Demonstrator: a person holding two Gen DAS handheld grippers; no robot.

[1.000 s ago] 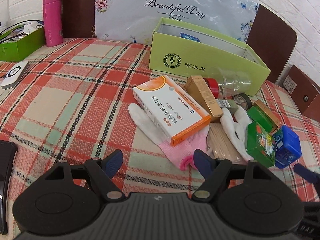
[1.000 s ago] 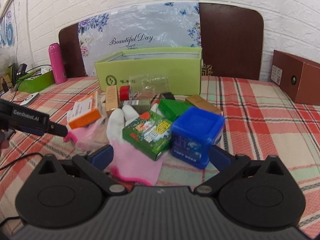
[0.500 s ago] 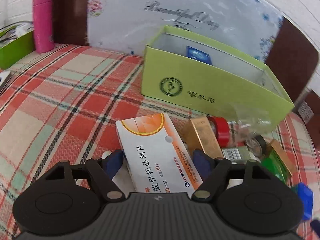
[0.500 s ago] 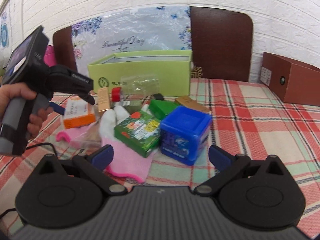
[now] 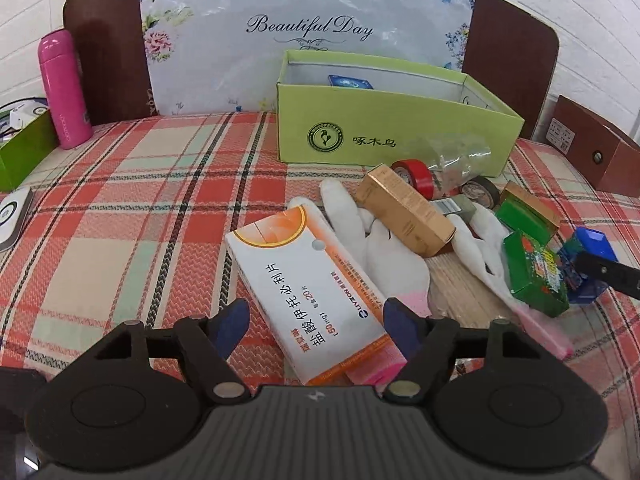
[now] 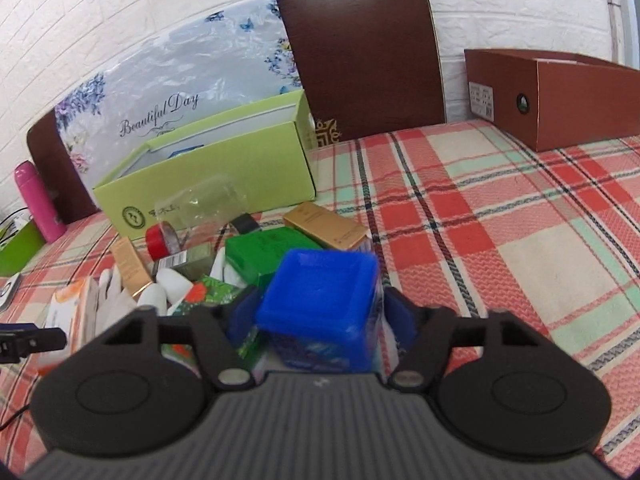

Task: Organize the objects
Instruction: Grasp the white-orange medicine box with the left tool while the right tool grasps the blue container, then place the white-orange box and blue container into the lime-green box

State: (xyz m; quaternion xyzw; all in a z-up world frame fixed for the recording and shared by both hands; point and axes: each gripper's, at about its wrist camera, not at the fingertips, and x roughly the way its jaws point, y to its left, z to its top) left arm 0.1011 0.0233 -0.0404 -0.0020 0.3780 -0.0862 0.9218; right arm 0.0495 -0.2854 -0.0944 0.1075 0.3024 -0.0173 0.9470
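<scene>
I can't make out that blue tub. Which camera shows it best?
The right wrist view: the blue tub fills the middle, between the right gripper, whose jaws are closing around it. The left wrist view shows it small at the right edge, partly hidden.

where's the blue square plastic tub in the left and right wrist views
Left wrist view: blue square plastic tub at the far right edge, behind the green printed carton.
Right wrist view: the tub sits centre frame, between the fingers of the closing right claw.
Shared landmark: the light green open cardboard box behind the pile.
</scene>
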